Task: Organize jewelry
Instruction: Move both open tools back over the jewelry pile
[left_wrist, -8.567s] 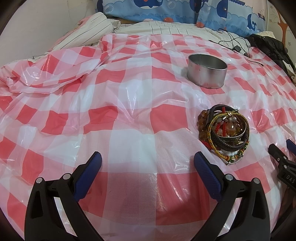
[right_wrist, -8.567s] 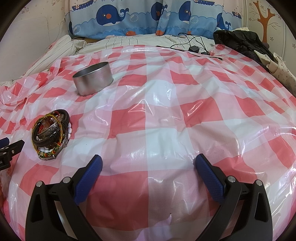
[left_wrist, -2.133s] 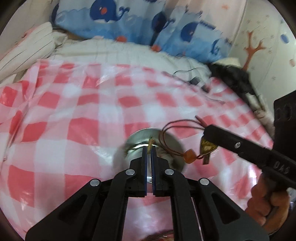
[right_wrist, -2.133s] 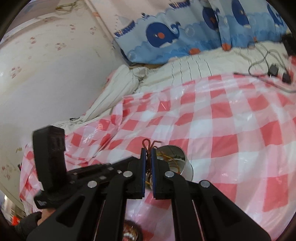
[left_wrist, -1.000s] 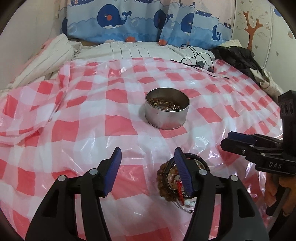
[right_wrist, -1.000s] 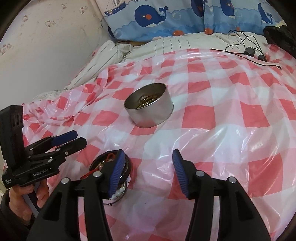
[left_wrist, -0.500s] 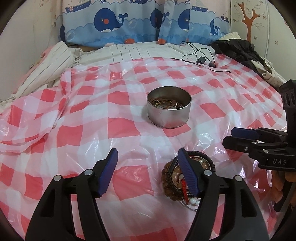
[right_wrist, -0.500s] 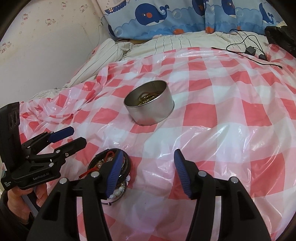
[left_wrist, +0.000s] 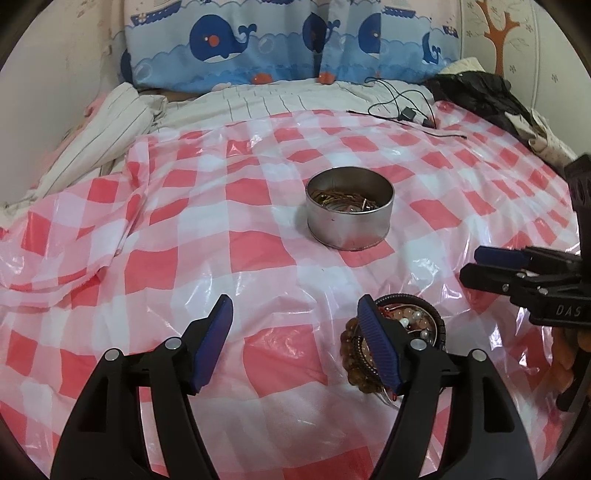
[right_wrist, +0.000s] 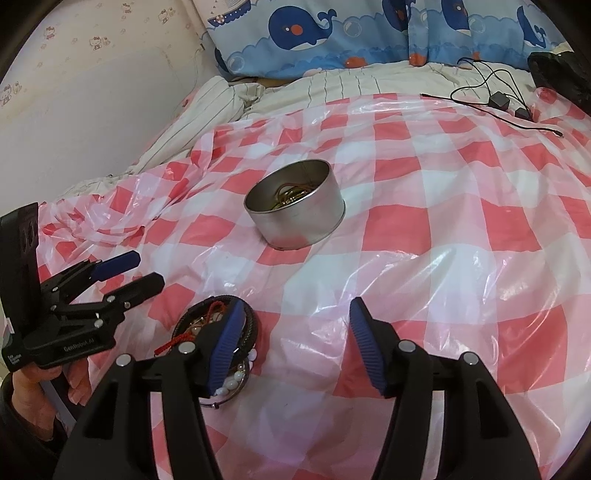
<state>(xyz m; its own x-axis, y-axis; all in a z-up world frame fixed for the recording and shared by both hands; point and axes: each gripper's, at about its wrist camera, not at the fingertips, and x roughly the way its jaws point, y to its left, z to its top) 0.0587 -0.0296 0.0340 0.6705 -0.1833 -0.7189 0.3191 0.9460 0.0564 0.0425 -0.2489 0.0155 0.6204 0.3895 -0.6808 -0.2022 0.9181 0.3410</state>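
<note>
A round metal tin (left_wrist: 349, 213) stands on the red-and-white checked plastic sheet (left_wrist: 184, 236) and holds a gold and brown bracelet; it also shows in the right wrist view (right_wrist: 295, 206). A pile of bracelets (left_wrist: 410, 328), beaded and corded, lies nearer, partly hidden behind a finger; it also shows in the right wrist view (right_wrist: 207, 328). My left gripper (left_wrist: 295, 343) is open and empty, just left of the pile. My right gripper (right_wrist: 291, 343) is open and empty, just right of the pile. Each gripper appears in the other's view, open.
Whale-print pillows (left_wrist: 295, 40) and striped bedding (left_wrist: 258, 99) lie at the back. A black cable with a charger (left_wrist: 406, 110) and dark clothing (left_wrist: 480, 92) lie at the back right. A wall (right_wrist: 74, 92) stands on the left.
Both grippers, earlier shut on a bracelet held over the tin, have opened and drawn back toward the pile. The bracelet now lies in the tin. In the last half second little moves.
</note>
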